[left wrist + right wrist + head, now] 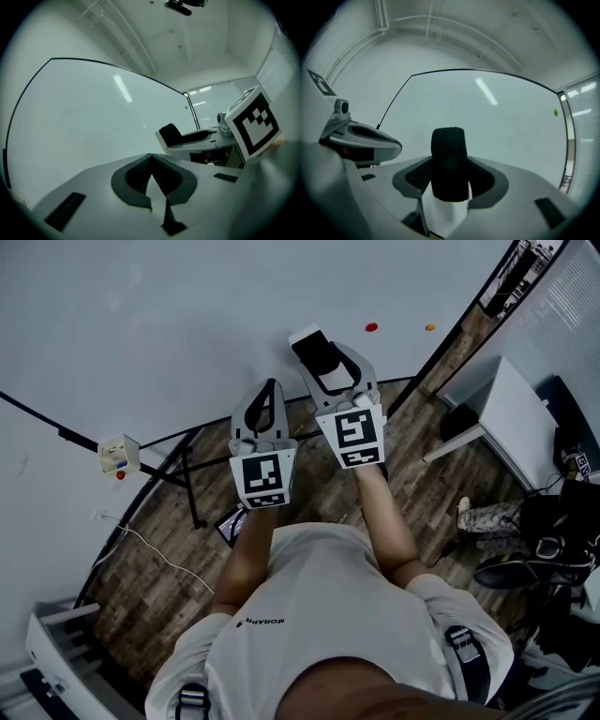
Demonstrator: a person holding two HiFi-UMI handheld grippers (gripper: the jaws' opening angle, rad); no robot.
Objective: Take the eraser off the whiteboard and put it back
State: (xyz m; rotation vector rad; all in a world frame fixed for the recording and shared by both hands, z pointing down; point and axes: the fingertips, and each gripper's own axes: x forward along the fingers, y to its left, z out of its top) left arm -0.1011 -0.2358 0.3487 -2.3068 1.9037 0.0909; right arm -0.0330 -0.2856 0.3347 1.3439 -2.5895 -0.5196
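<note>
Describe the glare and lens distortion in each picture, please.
Left gripper view: a lamp streak glares on the whiteboard, whose edge bows; corners are black. Right gripper view: same streak and bowing; the eraser is dark, without detail. Head view: even light, no glare, mild bending at the edges.

The white shirt (309, 615) carries one short dark word on its chest, starting MORA; its last letters are unclear. A pale sheet (572, 296) on the wall at upper right bears rows of print too small to read.
</note>
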